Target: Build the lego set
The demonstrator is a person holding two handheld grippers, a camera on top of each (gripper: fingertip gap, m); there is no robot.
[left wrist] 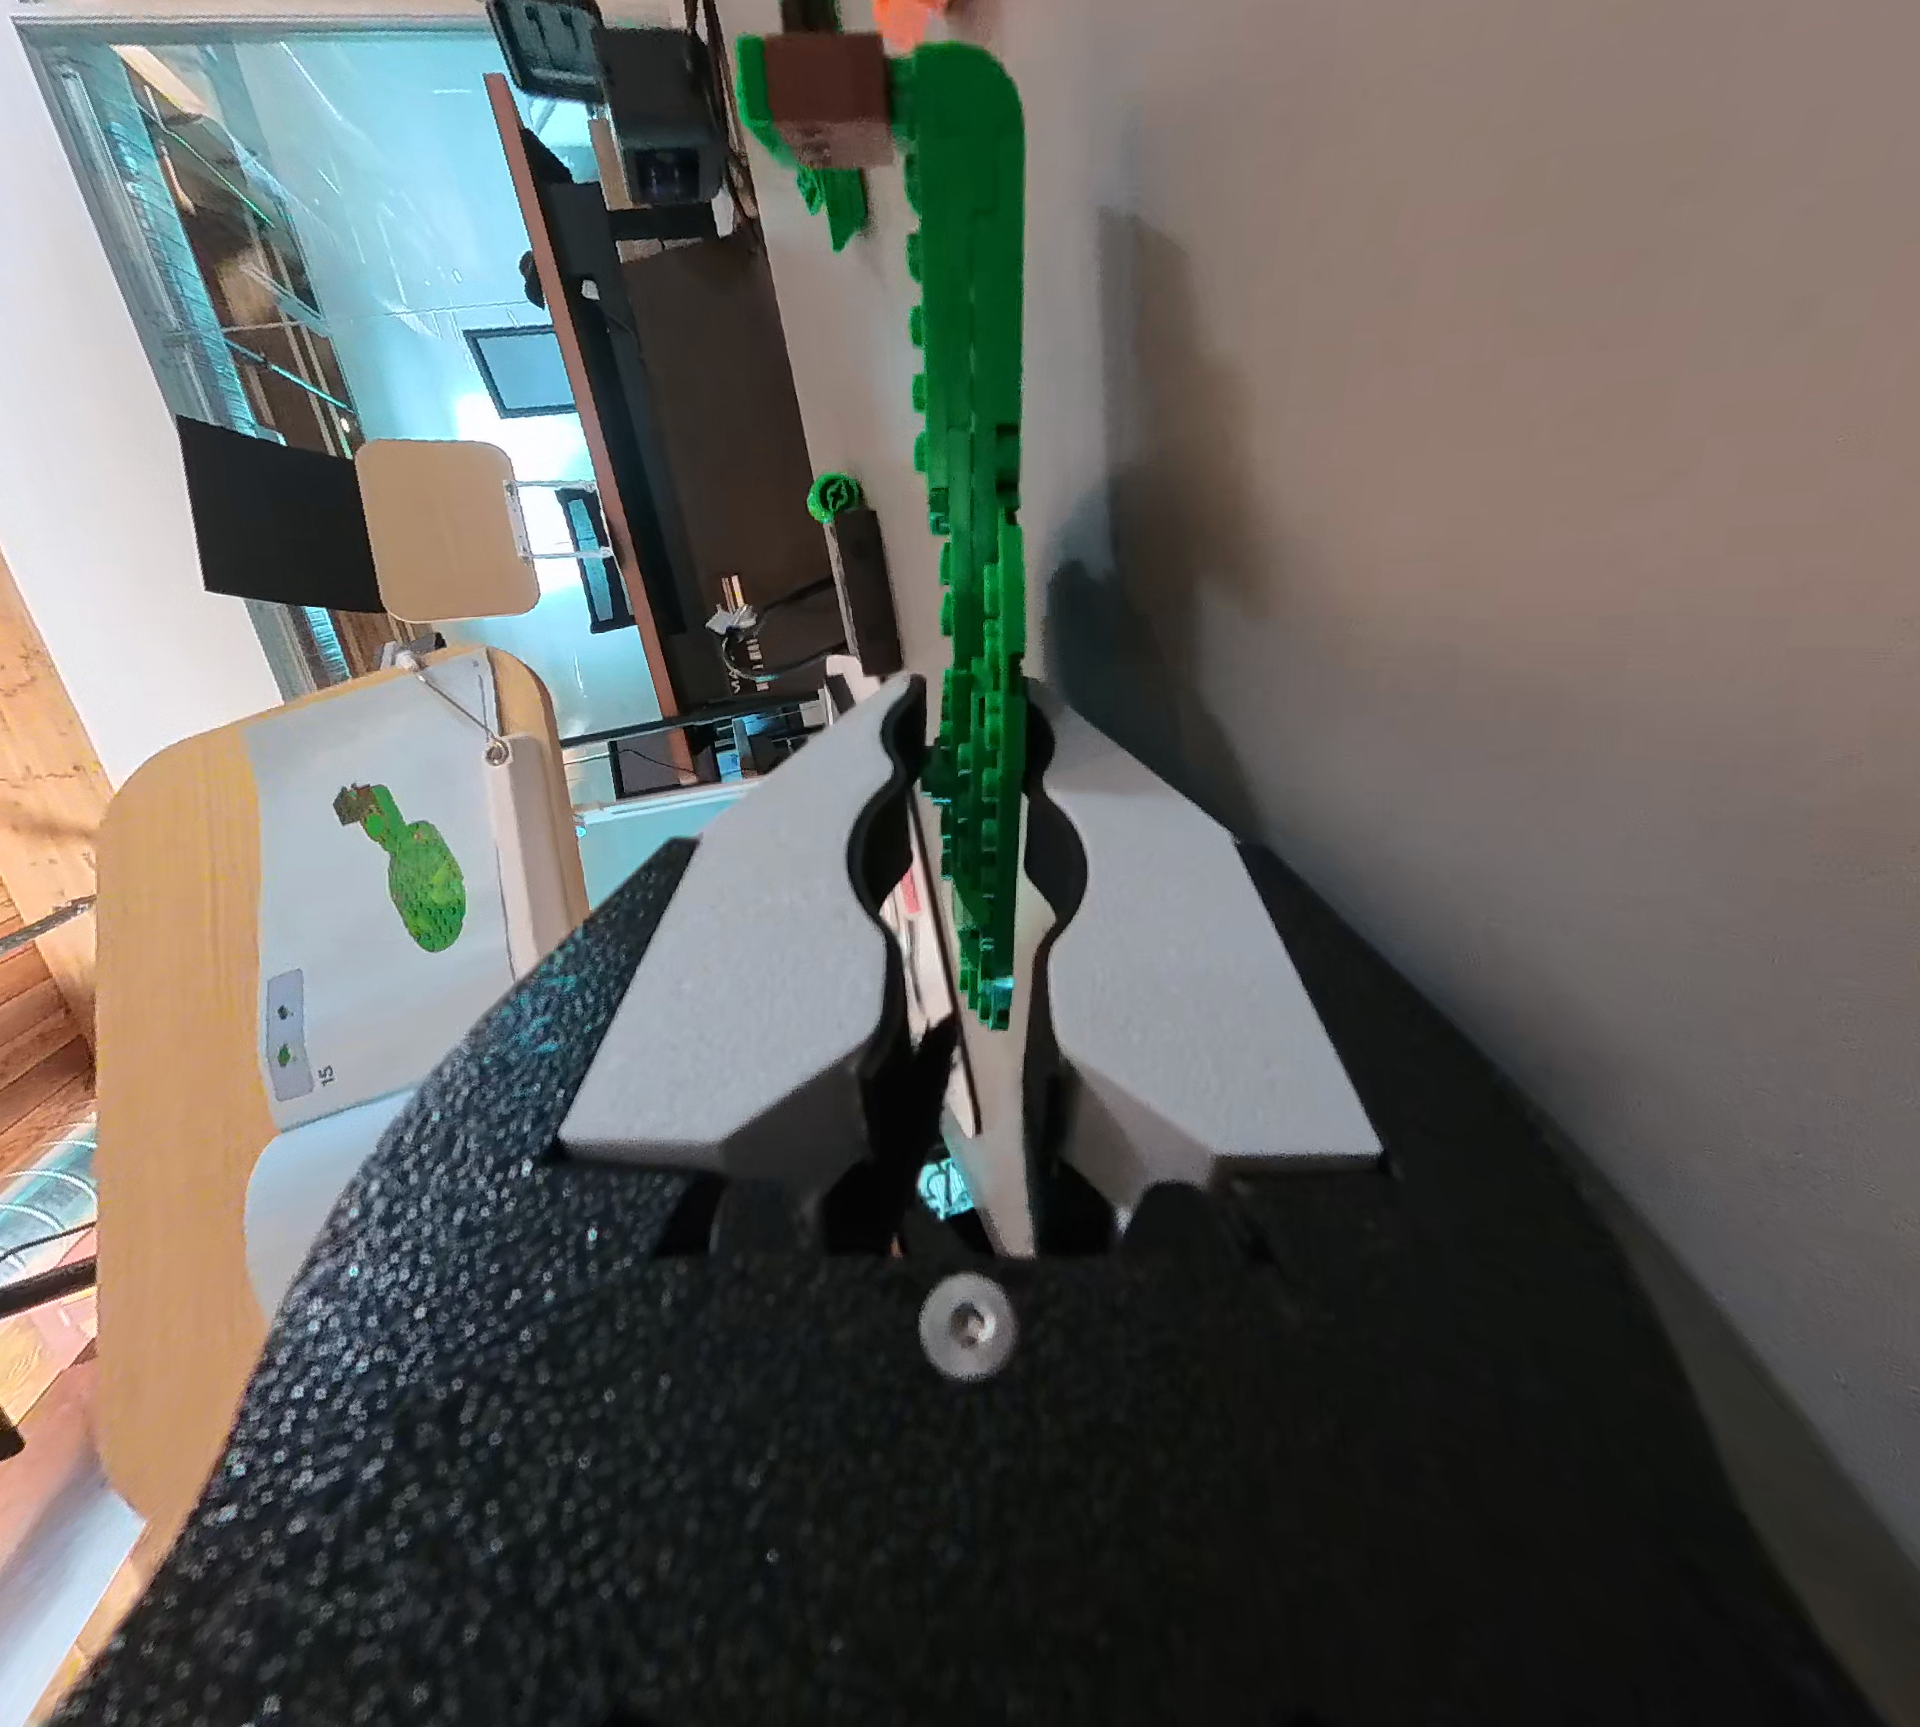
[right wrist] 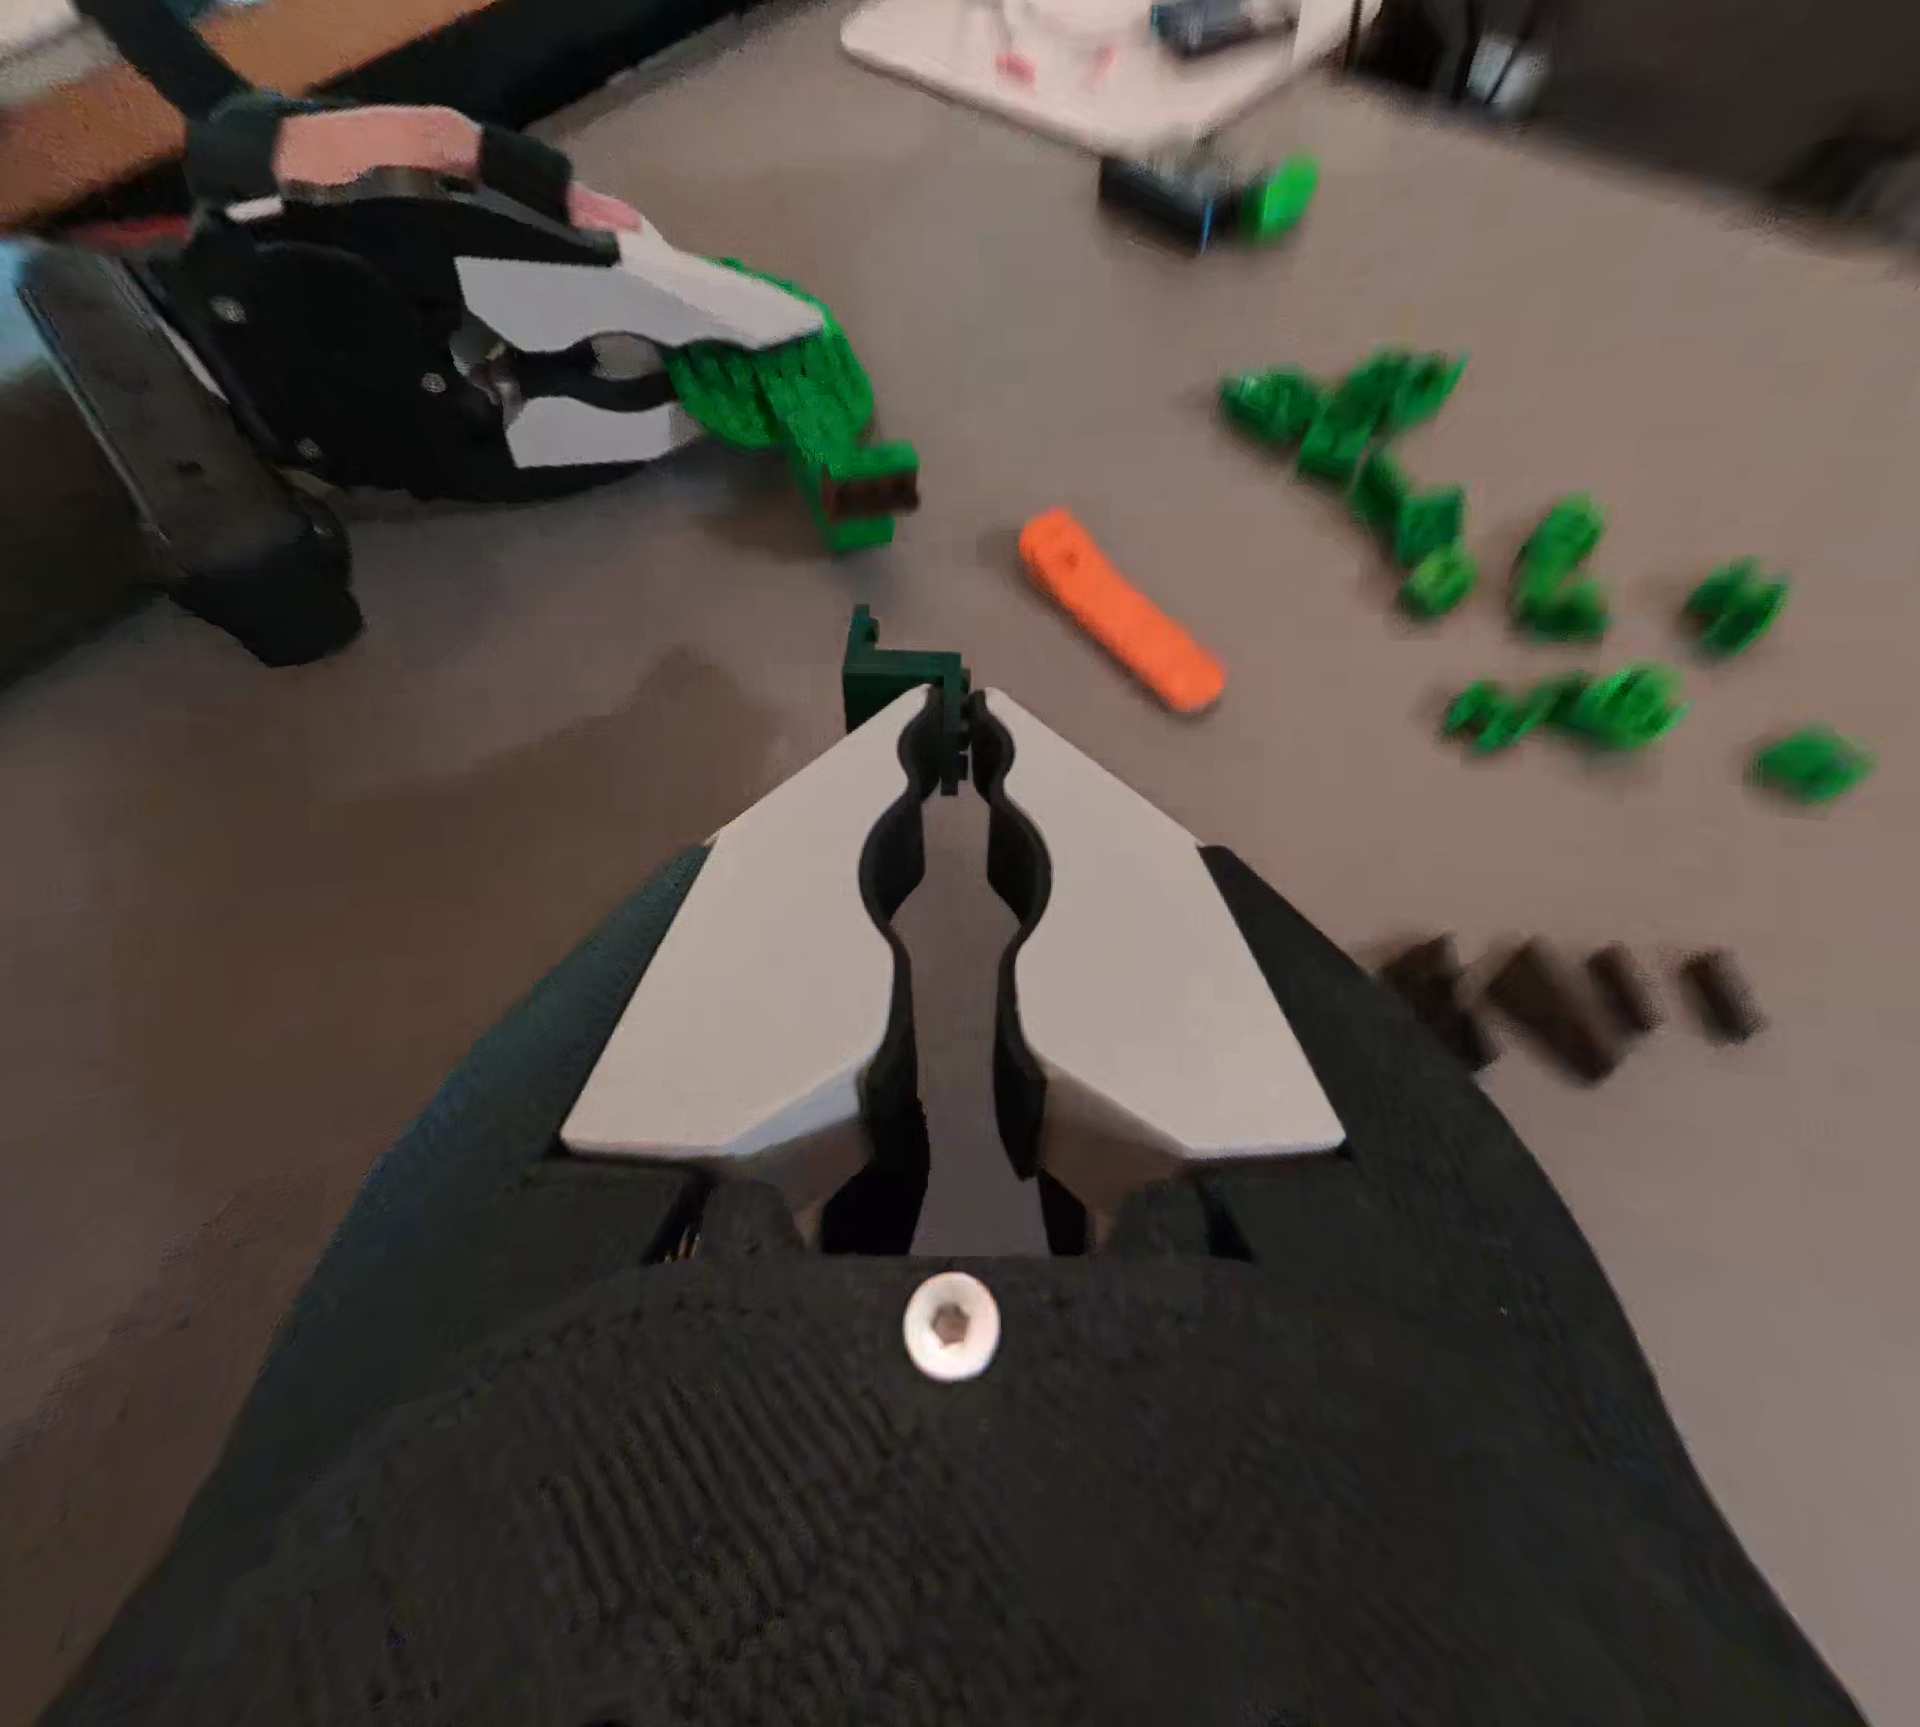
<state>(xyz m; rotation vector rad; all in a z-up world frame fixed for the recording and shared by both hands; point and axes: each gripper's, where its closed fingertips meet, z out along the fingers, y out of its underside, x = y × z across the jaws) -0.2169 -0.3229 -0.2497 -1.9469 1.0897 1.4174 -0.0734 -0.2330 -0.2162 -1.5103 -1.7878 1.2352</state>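
Observation:
My left gripper [left wrist: 977,742] is shut on the green plate assembly [left wrist: 971,451], gripping its near edge. A brown brick [left wrist: 831,98] sits at the assembly's far end. The assembly also shows in the right wrist view [right wrist: 790,410], held by the left gripper [right wrist: 717,389] near the table. My right gripper [right wrist: 961,706] is shut on a small dark green angled piece [right wrist: 883,669], which sticks out to the left of the fingertips above the table.
An orange brick separator [right wrist: 1122,607] lies just right of my right gripper. Loose green pieces [right wrist: 1403,472] lie at the right and several dark brown pieces [right wrist: 1558,1002] nearer. An instruction page [left wrist: 384,877] stands on a wooden stand. A white stand base [right wrist: 1091,56] sits at the back. Spacing between my two grippers at the tips: around 20 centimetres.

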